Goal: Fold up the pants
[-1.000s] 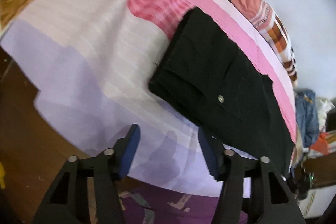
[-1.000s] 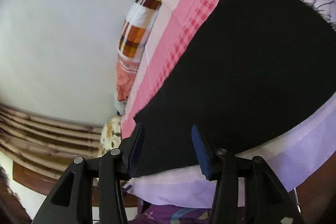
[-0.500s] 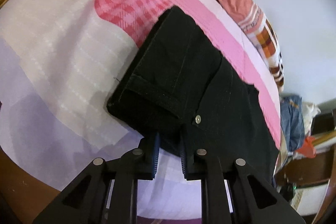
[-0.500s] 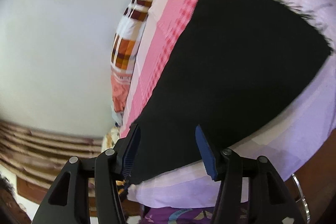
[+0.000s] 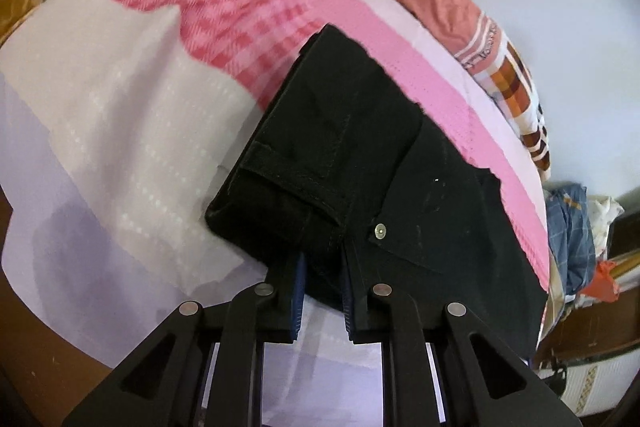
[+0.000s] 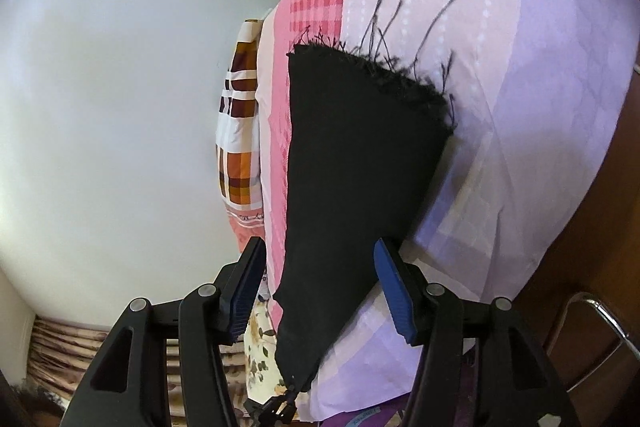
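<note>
Pants (image 5: 360, 163), black, lie on a bed (image 5: 132, 115) covered in pink-check and lilac sheet, waistband end near the bed's near edge, with open sheet to the left of them; the frayed hem (image 6: 384, 71) lies flat on the sheet. Left gripper (image 5: 323, 281) points steeply down, fingers clamped on the waistband edge just left of the metal button (image 5: 380, 231), the pinched fabric hiding the pad tips. Right gripper (image 6: 318, 287) has its fingers apart, straddling the leg fabric without pressing it.
</note>
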Demonstrator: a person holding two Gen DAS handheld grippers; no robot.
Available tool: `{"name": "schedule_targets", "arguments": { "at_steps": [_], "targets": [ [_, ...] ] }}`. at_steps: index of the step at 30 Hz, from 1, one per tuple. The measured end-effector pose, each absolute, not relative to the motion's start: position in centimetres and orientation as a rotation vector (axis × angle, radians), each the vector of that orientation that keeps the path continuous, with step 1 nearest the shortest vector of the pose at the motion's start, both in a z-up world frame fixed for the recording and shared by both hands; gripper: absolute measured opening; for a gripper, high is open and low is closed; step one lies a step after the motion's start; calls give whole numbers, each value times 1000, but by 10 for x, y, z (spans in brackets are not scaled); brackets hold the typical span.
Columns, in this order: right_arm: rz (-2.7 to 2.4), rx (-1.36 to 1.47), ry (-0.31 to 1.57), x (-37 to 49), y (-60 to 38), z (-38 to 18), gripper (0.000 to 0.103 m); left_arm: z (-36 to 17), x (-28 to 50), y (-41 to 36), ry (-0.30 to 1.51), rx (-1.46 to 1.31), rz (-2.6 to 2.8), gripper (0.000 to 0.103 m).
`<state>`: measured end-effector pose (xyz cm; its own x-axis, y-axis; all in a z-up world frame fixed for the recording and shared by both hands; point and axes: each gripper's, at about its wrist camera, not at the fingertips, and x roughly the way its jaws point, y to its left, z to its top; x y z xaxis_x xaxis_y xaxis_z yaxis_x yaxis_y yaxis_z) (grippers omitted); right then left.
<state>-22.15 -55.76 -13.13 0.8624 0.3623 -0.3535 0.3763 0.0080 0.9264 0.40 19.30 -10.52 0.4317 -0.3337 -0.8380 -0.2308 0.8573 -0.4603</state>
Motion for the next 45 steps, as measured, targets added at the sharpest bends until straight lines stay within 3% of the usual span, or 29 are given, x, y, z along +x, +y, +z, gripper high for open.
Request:
{"name": "schedule_targets", "arguments": {
  "at_steps": [18,19,21,24,31,34,40,42,45],
  "targets": [
    [-195,1554,641,-233,-576,-131,50,-106,5,187,1149,-542,-61,17],
    [-187,1548,650,-230,-574,-131,47,-106,5,187,1149,-544,-60,17],
    [-168,1529,658,-222,-570,-127,26,-106,5,188,1152,-544,-60,17],
    [-151,1468,663,-217,-570,-111,17,-106,5,188,1154,-543,-59,18],
    [-166,1472,698,-211,-574,-118,18,-110,4,189,1156,-549,-57,18],
    [-187,1498,713,-212,-573,-127,26,-110,5,188,1159,-552,-56,18],
    [-153,1496,751,-191,-565,-133,25,-110,5,187,1160,-543,-53,18],
    [-154,1463,786,-180,-561,-129,8,-110,5,187,1159,-545,-53,18],
    [-162,1416,823,-165,-557,-118,6,-110,4,187,1152,-550,-55,18]
  ]
}}
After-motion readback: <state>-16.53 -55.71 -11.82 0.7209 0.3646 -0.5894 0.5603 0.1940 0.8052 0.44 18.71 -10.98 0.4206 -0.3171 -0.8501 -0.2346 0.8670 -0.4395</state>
